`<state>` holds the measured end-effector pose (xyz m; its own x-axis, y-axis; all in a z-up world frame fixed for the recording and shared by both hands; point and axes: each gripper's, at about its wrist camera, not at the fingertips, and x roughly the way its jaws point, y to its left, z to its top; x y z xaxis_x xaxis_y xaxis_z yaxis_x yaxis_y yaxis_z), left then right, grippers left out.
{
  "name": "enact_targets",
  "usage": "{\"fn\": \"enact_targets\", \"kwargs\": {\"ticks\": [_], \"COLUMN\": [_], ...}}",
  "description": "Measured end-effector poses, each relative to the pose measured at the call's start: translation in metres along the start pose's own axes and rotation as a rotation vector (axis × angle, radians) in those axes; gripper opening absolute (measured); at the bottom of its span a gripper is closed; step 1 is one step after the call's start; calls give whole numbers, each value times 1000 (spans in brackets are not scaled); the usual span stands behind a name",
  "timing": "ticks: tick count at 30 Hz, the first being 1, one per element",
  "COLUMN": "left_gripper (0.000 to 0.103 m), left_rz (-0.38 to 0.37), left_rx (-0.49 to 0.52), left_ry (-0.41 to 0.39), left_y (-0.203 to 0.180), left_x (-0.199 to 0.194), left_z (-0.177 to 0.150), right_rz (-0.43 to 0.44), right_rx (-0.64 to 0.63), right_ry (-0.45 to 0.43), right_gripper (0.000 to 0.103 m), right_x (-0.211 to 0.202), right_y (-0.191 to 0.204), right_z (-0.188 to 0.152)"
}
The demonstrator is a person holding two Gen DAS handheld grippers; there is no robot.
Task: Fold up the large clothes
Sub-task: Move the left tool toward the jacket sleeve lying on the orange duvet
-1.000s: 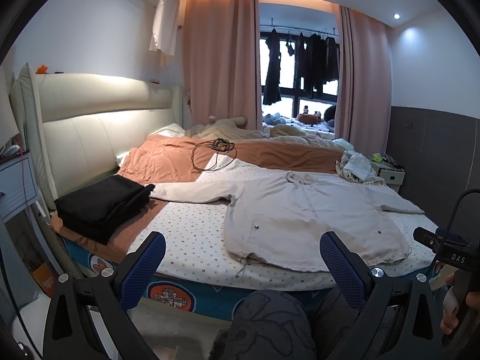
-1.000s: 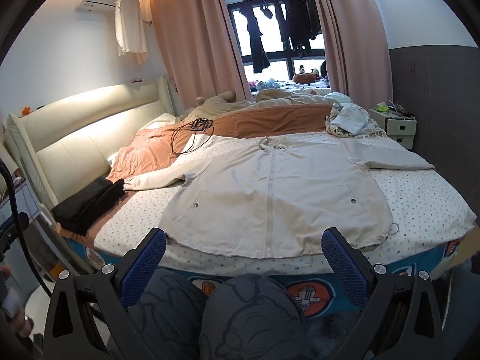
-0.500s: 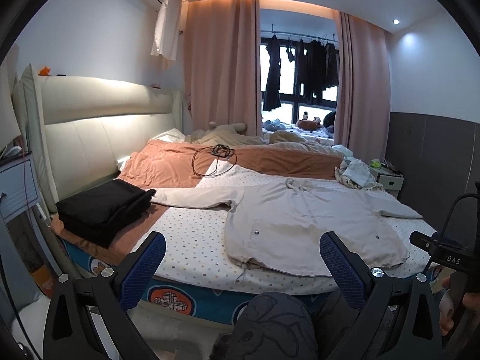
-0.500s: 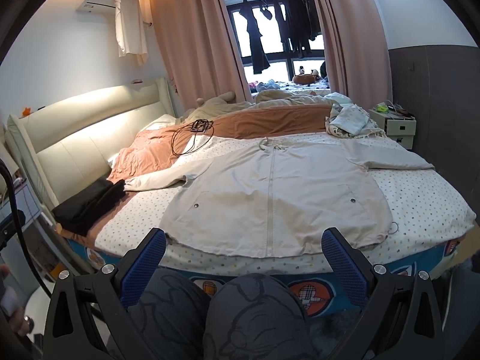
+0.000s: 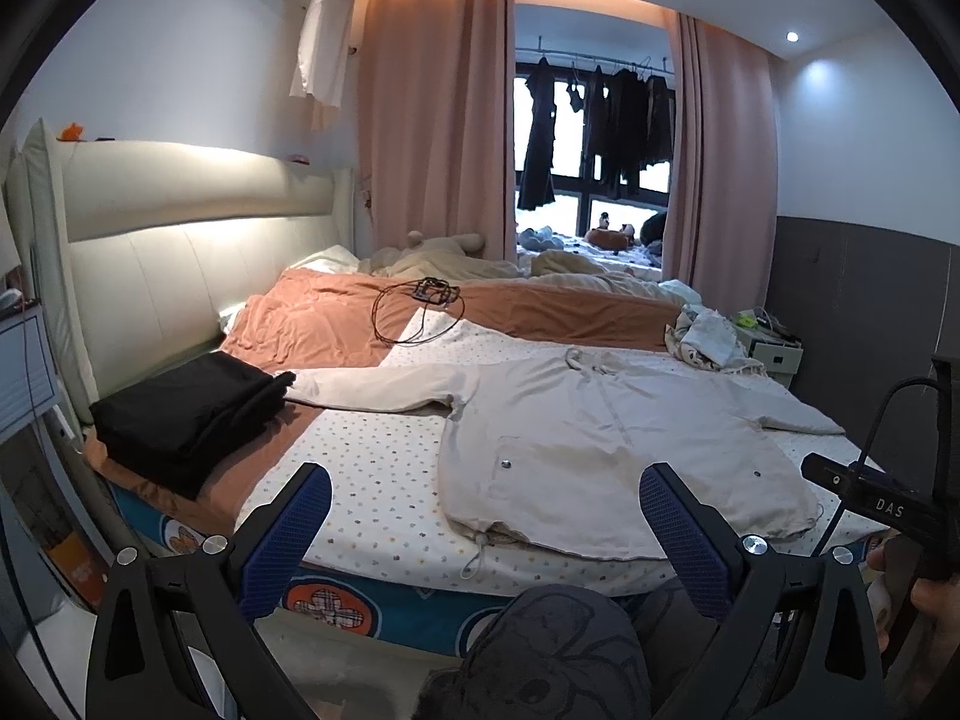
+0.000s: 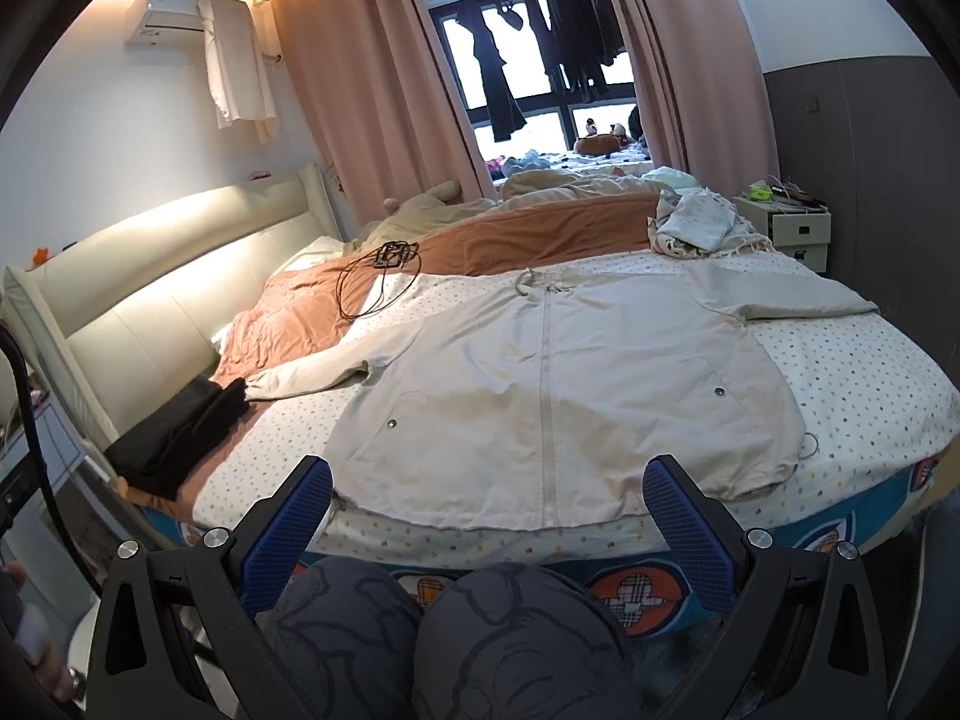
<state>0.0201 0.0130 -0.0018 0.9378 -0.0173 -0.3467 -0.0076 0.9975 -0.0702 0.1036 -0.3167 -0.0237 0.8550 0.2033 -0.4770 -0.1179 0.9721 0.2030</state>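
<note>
Bedroom with a padded headboard [image 5: 180, 252] and pink curtains [image 5: 432, 120]; the bed [image 6: 852, 372] carries a cream jacket [image 6: 540, 372], zipped, front up, both sleeves spread wide, hem at the near edge. A folded black garment [image 5: 186, 414] sits by the headboard, touching the tip of one sleeve. Over the last second the left view has dropped slightly and tilted, so the jacket sits a little lower in frame; the right view is almost unchanged. Nothing on the bed has moved, so folding has probably not begun. Left gripper [image 5: 480, 516] and right gripper [image 6: 486, 510] hover short of the mattress edge above the person's knees [image 6: 480, 636], fingers [image 6: 288, 516] spread wide, holding nothing.
</note>
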Motion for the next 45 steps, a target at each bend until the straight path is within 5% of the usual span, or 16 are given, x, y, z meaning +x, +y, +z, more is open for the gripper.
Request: {"fn": "enact_targets", "kwargs": {"ticks": [12,31,45], "left_gripper": [103,103,103], "left_rz": [56,127,201], "left_rx": [-47,-166,-262], "left_ry": [29,135,210], "left_y": [25,75,152], "left_x": [58,210,327], "left_z": [15,75,102], "right_rz": [31,86,137], "right_rx": [-41,-21,72], "right_ry": [75,85,180], "right_gripper": [103,103,103], "right_x": [78,223,357], "right_y": [19,54,78], "right_z": [20,119,168]}}
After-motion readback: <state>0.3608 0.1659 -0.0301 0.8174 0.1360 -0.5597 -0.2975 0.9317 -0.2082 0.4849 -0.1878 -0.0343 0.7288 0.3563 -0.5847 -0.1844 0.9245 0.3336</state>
